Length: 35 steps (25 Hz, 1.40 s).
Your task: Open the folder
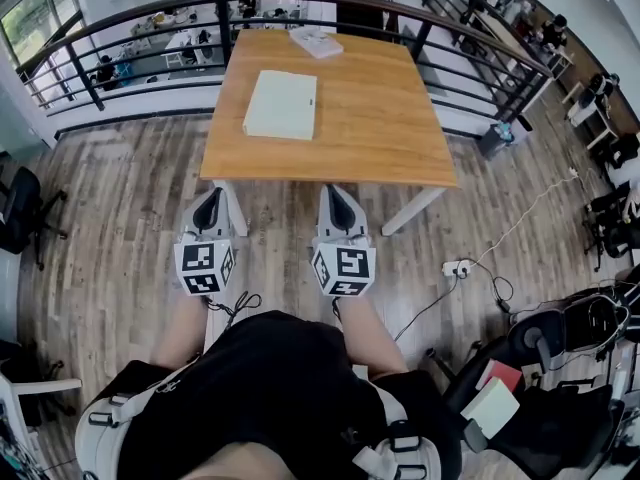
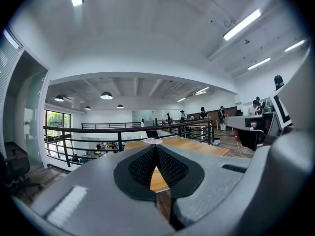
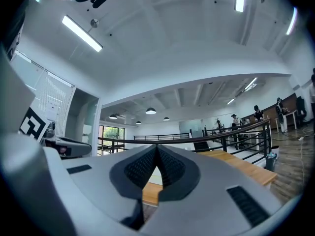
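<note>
A pale cream folder (image 1: 281, 104) lies closed and flat on the left half of the wooden table (image 1: 380, 118). Both grippers hang short of the table's near edge, over the floor. My left gripper (image 1: 209, 209) is shut with nothing in it, its tips meeting in the left gripper view (image 2: 156, 148). My right gripper (image 1: 336, 208) is shut and empty too, its tips touching in the right gripper view (image 3: 157, 147). In the gripper views the folder is hidden behind the jaws; only the tabletop (image 2: 197, 145) (image 3: 241, 165) shows.
A small white stack of paper (image 1: 316, 40) (image 2: 152, 141) rests at the table's far edge. A dark railing (image 1: 130, 28) runs behind the table. Office chairs (image 1: 25, 208) stand left, and a chair with a cable and power strip (image 1: 456, 267) at right.
</note>
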Each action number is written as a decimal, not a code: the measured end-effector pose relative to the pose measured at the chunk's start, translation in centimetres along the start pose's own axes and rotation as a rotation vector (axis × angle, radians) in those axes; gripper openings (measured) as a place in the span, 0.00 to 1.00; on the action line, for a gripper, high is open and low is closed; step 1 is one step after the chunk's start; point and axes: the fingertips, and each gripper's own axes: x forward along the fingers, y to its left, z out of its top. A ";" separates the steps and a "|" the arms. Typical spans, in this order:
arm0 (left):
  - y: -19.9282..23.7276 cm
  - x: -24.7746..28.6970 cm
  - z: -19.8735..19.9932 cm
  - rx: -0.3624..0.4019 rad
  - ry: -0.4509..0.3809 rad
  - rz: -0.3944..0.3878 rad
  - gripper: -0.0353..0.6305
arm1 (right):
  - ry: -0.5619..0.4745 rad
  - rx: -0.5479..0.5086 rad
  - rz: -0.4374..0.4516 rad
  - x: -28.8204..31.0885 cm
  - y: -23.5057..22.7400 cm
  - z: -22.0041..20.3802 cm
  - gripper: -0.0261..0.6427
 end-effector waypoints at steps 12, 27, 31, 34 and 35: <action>2.5 4.0 -0.3 0.012 0.004 -0.027 0.06 | 0.007 0.051 -0.037 4.1 -0.9 -0.6 0.05; 3.0 19.3 1.4 0.027 0.024 0.028 0.06 | 0.023 0.126 -0.011 17.1 -10.7 -2.7 0.05; 3.2 23.7 2.6 0.041 0.029 0.053 0.06 | 0.022 0.119 0.029 21.3 -12.9 -2.4 0.05; 3.2 26.9 3.0 0.042 0.044 0.071 0.06 | 0.043 0.134 0.058 24.5 -14.5 -2.9 0.05; 3.2 27.8 3.0 0.044 0.051 0.076 0.06 | 0.053 0.139 0.066 25.5 -15.0 -3.2 0.05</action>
